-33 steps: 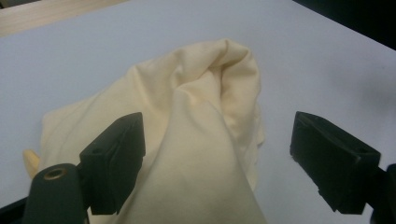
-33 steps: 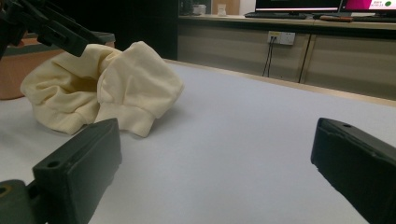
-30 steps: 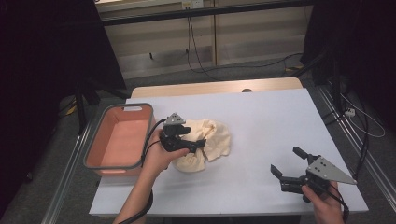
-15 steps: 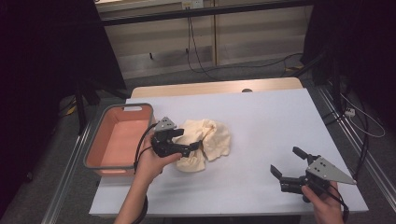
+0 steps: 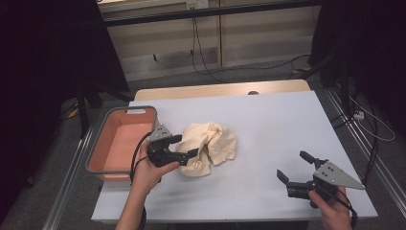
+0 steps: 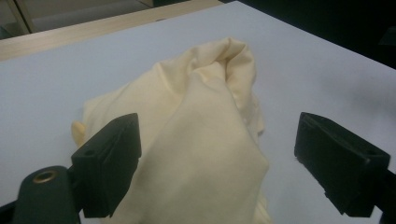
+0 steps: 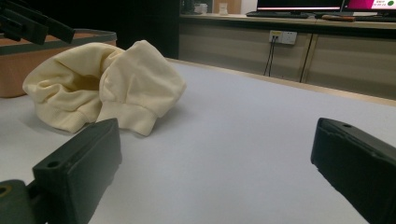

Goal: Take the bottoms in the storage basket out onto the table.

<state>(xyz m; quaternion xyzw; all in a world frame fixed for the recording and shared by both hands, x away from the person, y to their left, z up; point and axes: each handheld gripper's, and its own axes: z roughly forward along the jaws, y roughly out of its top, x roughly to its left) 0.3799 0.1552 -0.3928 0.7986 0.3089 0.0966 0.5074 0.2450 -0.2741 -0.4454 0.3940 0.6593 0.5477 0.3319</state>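
Hand-held gripper between basket and garment

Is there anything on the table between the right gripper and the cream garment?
Nothing: between the right gripper and the cream garment lies bare white table, as the high view and right gripper view show.

Dim room: wooden wall panels, seemingly grey floor.

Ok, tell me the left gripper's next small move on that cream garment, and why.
Probably ease the left gripper a little further onto the cream garment and close. Its jaws stand wide open with a fold of cloth between them, pads not yet pressing, and the garment lies crumpled on the table beside the basket.
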